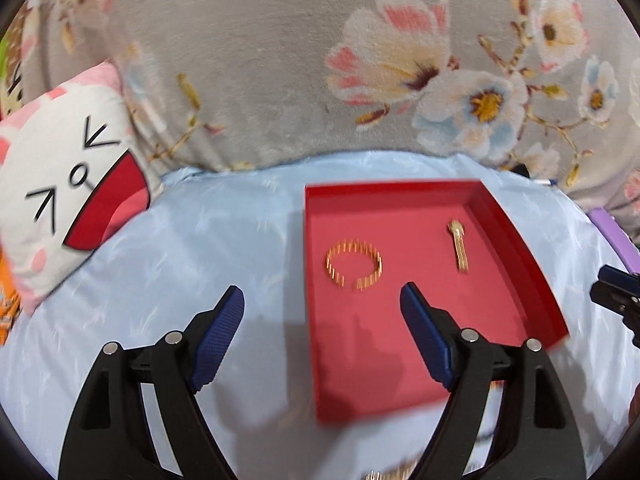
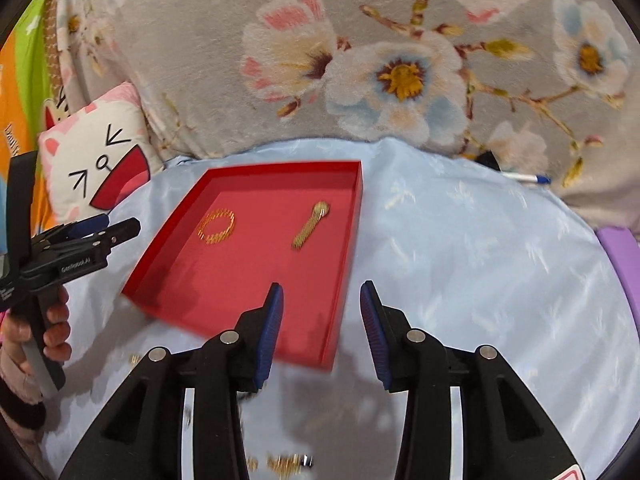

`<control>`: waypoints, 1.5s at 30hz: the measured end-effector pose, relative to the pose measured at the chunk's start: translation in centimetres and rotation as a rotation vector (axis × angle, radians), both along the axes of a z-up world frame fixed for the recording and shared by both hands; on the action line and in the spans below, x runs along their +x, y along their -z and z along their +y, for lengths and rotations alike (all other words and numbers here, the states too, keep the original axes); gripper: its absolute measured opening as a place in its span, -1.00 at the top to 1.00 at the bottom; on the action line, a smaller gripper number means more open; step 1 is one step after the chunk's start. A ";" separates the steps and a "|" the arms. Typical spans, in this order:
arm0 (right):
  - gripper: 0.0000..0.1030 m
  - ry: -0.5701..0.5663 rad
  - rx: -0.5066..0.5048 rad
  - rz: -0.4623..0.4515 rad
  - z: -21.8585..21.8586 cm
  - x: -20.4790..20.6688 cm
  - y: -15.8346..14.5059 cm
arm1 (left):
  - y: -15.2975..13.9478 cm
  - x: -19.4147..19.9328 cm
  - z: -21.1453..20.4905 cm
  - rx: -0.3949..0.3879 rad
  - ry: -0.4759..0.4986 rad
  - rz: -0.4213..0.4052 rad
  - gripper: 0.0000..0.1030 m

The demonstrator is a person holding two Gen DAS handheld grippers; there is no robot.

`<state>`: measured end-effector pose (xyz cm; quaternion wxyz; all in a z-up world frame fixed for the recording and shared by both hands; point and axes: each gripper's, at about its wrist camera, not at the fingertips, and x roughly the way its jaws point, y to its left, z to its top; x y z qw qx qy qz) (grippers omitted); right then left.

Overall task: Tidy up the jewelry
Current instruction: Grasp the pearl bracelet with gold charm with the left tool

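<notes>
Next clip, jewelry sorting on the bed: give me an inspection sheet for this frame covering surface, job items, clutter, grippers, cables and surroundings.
Surface: pale blue sheet, wrinkled.
Job's things: red tray holds a gold bracelet and a gold chain piece, lying apart; more gold pieces, blurred, at the near edge.
Clutter: pen at the sheet's far edge; purple object at right, unidentifiable.
Grippers: left hand-held gripper open, nothing between its jaws; right hand-held gripper open, also holding nothing.
Cables: nothing seen.
Surroundings: floral grey blanket behind; cat-face pillow at left; a hand grips the left tool's handle.
</notes>
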<state>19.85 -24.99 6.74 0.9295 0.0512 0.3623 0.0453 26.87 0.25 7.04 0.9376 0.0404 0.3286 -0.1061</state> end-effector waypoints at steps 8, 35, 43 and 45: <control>0.23 0.015 0.034 0.063 0.4 -8.3 3.4 | 4.0 -7.1 1.2 0.001 0.052 0.060 -0.52; 0.22 0.000 0.056 0.089 1.6 -12.4 6.2 | 8.7 -7.7 -2.2 0.070 0.252 0.196 -0.22; 0.22 -0.006 0.058 0.091 1.7 -12.3 6.2 | 8.7 -7.9 -2.8 0.071 0.271 0.188 0.20; 0.22 -0.007 0.053 0.091 1.8 -12.3 6.2 | 8.7 -8.0 -2.7 0.061 0.280 0.187 0.38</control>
